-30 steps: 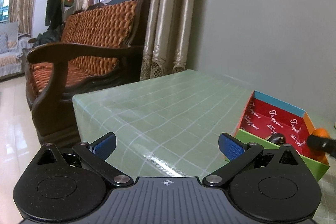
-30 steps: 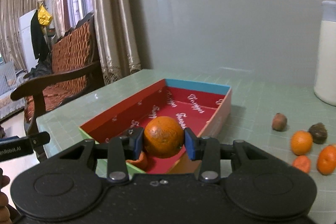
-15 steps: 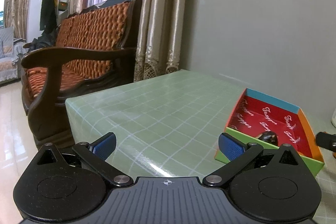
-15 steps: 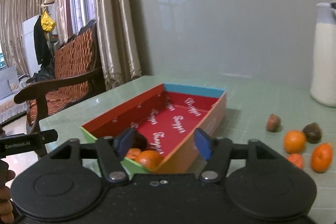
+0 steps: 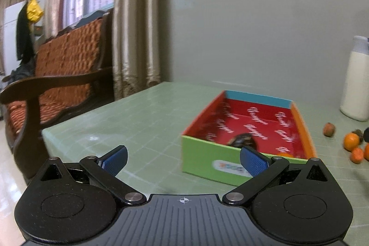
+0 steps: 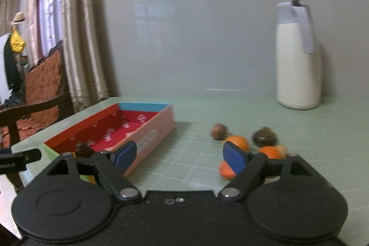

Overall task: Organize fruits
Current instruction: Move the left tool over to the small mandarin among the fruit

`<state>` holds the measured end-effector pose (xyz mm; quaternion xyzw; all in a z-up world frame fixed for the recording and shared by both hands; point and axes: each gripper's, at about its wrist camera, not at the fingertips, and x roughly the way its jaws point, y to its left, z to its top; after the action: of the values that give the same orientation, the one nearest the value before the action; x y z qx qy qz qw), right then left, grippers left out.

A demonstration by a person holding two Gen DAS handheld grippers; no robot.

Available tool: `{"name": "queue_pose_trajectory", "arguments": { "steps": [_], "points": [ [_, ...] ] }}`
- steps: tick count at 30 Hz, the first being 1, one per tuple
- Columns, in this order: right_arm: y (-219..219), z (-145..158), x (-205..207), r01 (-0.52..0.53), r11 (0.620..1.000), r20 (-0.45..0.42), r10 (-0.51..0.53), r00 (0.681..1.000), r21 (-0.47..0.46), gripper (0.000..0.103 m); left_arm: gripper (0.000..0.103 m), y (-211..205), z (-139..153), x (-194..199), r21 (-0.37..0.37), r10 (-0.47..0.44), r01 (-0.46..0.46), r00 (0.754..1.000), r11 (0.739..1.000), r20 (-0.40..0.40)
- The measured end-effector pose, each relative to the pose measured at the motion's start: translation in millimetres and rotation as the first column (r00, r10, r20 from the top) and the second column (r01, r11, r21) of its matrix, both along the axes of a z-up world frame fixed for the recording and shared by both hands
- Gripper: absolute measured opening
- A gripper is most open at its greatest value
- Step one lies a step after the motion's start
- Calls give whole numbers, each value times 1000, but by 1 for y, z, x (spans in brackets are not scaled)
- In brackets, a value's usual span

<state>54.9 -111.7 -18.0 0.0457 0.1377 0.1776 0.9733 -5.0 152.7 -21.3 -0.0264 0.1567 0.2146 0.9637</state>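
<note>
Pale green gridded surface [image 5: 143, 121] against a grey wall; wooden sofa [image 5: 60, 75] with orange quilted cushions, beige curtains [image 5: 136, 22] beside. Cardboard box [image 5: 207, 153], red inside with white script too blurred to read, holding a dark fruit [image 5: 242, 140]. Round oranges [image 6: 237, 142] loose right of the box. Smooth white flask [image 6: 297, 68] behind. Left claw [image 5: 183, 157] and right claw [image 6: 178, 155] both spread, empty.
</note>
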Motion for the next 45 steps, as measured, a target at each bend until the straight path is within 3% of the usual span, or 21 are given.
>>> {"name": "queue_pose_trajectory", "arguments": {
  "steps": [12, 16, 23, 27, 31, 35, 45],
  "points": [
    [-66, -5, -7, 198, 979, -30, -196, 980, 54, 85, 103, -65, 4, 19, 29, -156, 155, 988, 987, 7],
    [-87, -8, -11, 242, 967, -41, -239, 970, 75, 85, 103, -97, 2, 24, 67, -237, 237, 971, 969, -1],
    [-111, -13, -20, 283, 955, -53, -279, 959, 91, 85, 103, -139, -3, 40, 70, -353, 355, 935, 932, -38],
    [-122, -15, -24, 311, 946, -54, -307, 950, 88, 85, 103, -156, -5, 47, 83, -364, 367, 930, 927, -50],
    [-134, -18, -27, 366, 928, -59, -362, 930, 71, 85, 103, -163, -4, 56, 61, -411, 415, 909, 908, -64],
    [-147, -21, -28, 410, 910, -81, -404, 911, 67, 85, 103, -176, -3, 61, 88, -437, 443, 896, 892, -75],
    [-158, -27, -32, 433, 899, -84, -427, 900, 68, 85, 103, -206, -9, 104, 56, -502, 517, 849, 854, -166]
  ]
}}
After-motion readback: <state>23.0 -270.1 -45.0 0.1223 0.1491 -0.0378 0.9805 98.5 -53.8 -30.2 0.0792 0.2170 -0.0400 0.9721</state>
